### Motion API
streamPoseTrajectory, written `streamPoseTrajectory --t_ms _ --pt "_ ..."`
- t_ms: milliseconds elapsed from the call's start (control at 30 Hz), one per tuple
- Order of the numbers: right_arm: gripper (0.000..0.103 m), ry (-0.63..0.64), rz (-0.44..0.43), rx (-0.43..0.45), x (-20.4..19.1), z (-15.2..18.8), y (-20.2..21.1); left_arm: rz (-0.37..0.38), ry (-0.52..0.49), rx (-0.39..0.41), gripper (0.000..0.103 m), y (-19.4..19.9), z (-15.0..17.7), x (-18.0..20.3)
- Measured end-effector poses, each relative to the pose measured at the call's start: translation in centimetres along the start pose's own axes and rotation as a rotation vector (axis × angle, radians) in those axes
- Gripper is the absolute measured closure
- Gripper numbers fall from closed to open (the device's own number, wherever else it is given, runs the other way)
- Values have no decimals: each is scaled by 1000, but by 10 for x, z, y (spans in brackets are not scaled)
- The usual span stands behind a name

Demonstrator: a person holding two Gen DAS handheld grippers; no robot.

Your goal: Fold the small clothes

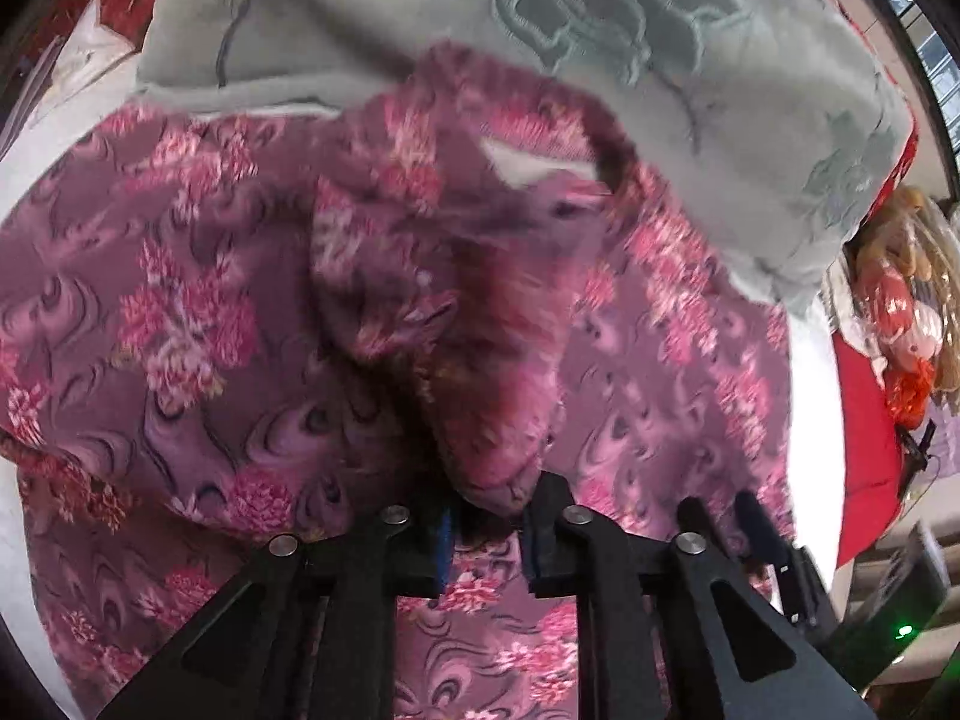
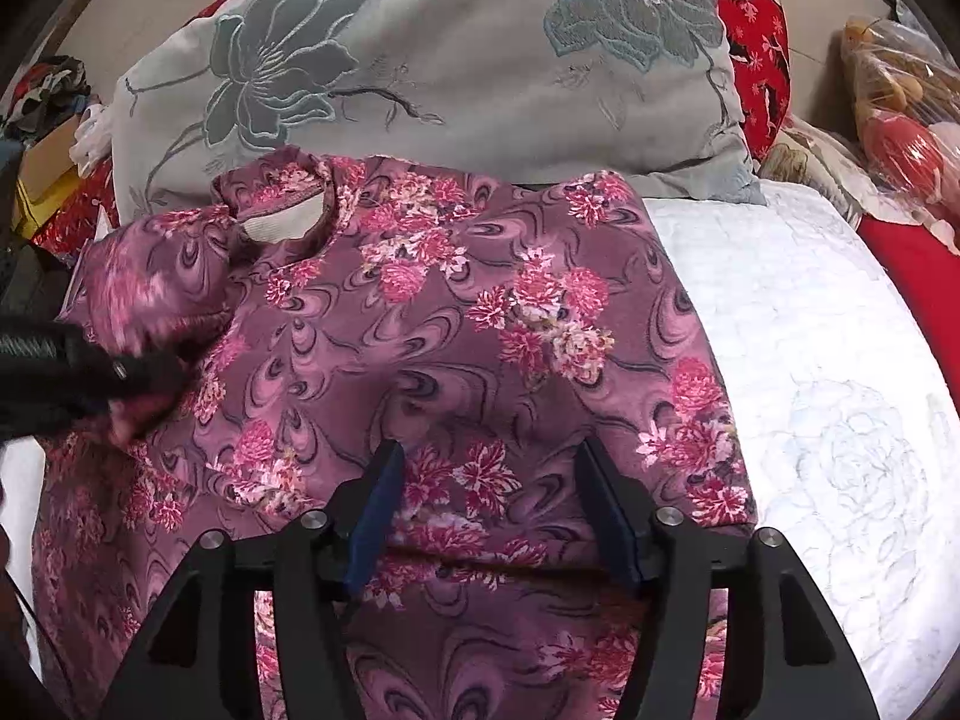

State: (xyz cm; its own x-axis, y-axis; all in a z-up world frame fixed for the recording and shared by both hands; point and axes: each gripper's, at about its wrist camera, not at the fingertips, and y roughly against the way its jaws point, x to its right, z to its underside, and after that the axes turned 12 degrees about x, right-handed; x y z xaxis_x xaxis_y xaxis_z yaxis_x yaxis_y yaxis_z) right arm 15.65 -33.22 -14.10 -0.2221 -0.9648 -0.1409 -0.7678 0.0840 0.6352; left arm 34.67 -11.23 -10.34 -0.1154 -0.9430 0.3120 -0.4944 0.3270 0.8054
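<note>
Floral purple top [image 2: 456,324] spread on white bed [image 2: 840,360], before grey pillow [image 2: 456,60]. Left gripper [image 1: 486,531] jaws pinching a raised sleeve fold; right gripper [image 2: 492,516] jaws open, empty above fabric. Folding barely begun, probably.

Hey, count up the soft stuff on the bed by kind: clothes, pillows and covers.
Purple floral top: 1
Grey flower pillow: 1
Red patterned cushion: 1
White quilted cover: 1
Total: 4

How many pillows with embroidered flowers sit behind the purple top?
1: the grey pillow lies behind the purple floral top; a red patterned cushion behind it may hide more.
</note>
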Motion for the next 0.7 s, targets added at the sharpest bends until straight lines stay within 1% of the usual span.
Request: streamPoseTrajectory --t_ms 33,100,133,167,233,300,333,367,433,467,533,567,633,700 --pt "39 2 0 1 0 0 0 2 -4 5 86 0 1 0" --pt "39 10 4 3 -2 1 0 18 -5 -4 79 4 2 -2" --pt "39 13 6 1 -2 1 0 41 9 -17 74 8 2 -4" --pt "39 11 6 -2 -1 0 -2 58 19 -18 71 15 5 -8" --pt "39 -3 -2 -18 1 -3 0 91 33 -2 70 34 6 -19" --pt "39 -40 -12 -27 6 -7 4 131 70 35 65 58 8 -42" --pt "39 -84 -20 -26 11 -11 8 143 100 56 59 68 9 -55" --pt "39 -125 -27 -18 15 -14 12 149 149 89 54 81 10 -78" --pt "37 -233 -83 6 23 -24 20 139 225 126 53 93 11 -112" --pt "37 -266 -109 8 24 -27 21 128 256 135 53 96 11 -128" --pt "33 -362 -200 -15 19 -36 15 95 322 132 54 98 11 -158" --pt "33 -387 -224 -29 16 -39 11 92 366 125 54 97 12 -172" --pt "33 -432 -269 -75 1 -43 -5 102 425 125 54 96 12 -190" --pt "33 -467 -288 -92 -11 -44 -15 118 452 137 54 95 11 -197"
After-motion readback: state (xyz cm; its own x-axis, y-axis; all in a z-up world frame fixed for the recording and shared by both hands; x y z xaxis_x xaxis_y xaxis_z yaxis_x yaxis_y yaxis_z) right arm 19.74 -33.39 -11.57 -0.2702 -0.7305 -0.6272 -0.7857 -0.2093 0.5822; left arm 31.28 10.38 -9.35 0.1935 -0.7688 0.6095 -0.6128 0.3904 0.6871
